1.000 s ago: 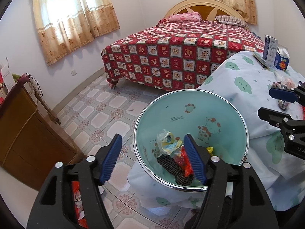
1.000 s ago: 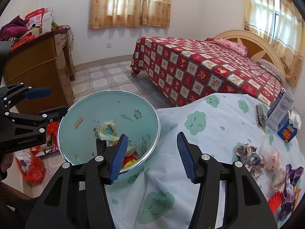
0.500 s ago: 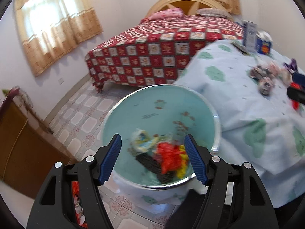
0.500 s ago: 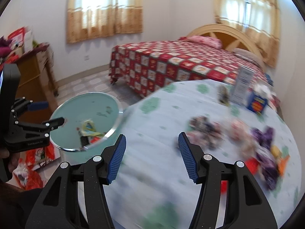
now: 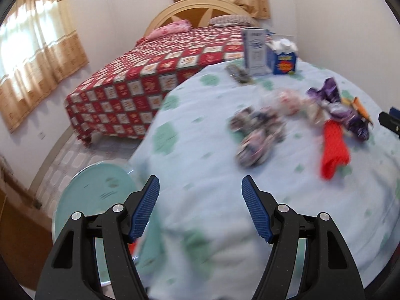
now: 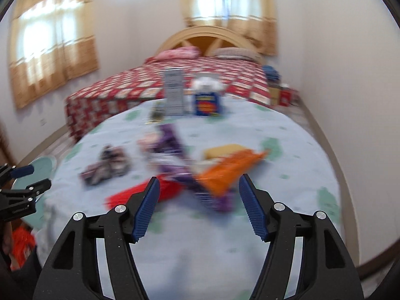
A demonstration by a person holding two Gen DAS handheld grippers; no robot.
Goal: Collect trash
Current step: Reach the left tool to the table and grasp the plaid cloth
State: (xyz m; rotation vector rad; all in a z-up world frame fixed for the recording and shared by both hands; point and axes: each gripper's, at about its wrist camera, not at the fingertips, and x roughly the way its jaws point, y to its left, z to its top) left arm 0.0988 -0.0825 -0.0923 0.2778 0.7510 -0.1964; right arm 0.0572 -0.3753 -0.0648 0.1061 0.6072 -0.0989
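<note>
In the left wrist view, the left gripper point(image 5: 200, 210) has its blue ribbed fingers point(image 5: 145, 210) spread wide with nothing between them; where a second ago it looked down into the pale green round trash bin point(image 5: 100, 187), that bin now sits low and to the left of the left finger, while the table under a light blue cloud-print cloth point(image 5: 212, 225) fills the space ahead. Beyond the fingertips lie the remaining trash items: a crumpled grey-patterned wrapper point(image 5: 257, 135), a red mesh sleeve point(image 5: 333, 150) ahead and right of the right finger, and a purple foil wrapper point(image 5: 342, 110) further off. The picture is blurred, so finer detail cannot be told. In the right wrist view, the right gripper point(image 6: 197, 207) has likewise swung from bin to table; its jaws are opening and hold nothing, with an orange mesh wrapper point(image 6: 225, 170) and purple foil just beyond the fingertips. The bin appears far left, behind the left gripper. Assessment: both hands have returned for another load; several pieces remain uncollected.
</note>
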